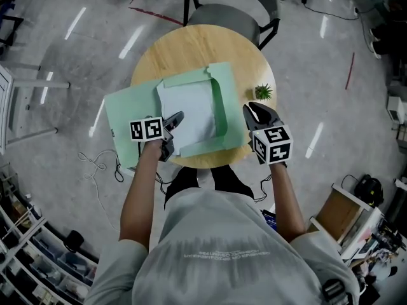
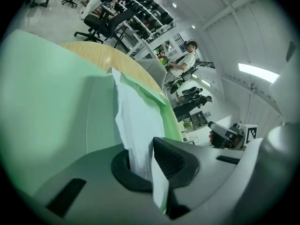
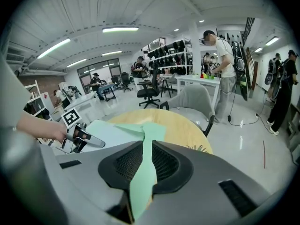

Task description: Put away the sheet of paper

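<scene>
left gripper (image 2: 148, 159) pinched tight on the near edge of the white sheet of paper (image 2: 136, 121), which lies inside the open green folder (image 1: 127, 116) on the round wooden table (image 1: 191, 46). right gripper (image 3: 143, 146) clamped on the folder's right flap, just beside the sheet.

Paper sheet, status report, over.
Left gripper shut on white sheet. Right gripper shut on green folder flap. Sheet lies in open folder. Small plant nearby, clear.
</scene>
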### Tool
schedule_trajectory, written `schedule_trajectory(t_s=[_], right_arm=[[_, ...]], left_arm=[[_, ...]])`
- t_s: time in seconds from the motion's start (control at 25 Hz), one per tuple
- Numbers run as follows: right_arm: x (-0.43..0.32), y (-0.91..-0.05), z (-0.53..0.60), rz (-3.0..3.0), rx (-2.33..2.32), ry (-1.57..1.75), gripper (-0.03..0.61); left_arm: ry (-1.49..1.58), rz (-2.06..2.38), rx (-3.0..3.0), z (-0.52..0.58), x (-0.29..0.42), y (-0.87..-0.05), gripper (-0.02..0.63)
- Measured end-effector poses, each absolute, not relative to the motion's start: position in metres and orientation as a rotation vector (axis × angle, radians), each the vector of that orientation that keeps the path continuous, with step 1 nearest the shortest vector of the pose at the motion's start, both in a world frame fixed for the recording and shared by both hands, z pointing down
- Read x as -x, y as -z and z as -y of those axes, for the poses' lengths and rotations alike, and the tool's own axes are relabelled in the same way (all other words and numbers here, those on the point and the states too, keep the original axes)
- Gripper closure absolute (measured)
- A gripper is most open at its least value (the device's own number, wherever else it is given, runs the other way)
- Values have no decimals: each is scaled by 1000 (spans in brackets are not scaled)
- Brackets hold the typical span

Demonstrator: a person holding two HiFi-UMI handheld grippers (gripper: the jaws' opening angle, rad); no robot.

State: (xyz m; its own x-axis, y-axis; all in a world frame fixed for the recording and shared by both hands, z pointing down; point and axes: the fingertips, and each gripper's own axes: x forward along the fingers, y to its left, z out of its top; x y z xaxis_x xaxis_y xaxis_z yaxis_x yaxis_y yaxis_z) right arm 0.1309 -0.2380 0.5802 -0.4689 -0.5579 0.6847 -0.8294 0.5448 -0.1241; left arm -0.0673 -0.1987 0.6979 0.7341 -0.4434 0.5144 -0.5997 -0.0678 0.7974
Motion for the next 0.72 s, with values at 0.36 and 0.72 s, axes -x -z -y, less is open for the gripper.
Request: schedule_trajectory(t_s=[0.36, 0.72], right_arm=[[-152, -587, 253, 2206, -1072, -615, 500], [-167, -593, 262, 2223, -1024, -624, 499]], left_arm=[[-155, 834, -1692, 215, 32, -700, 592], [-136, 814, -1706, 231, -2, -699, 592]])
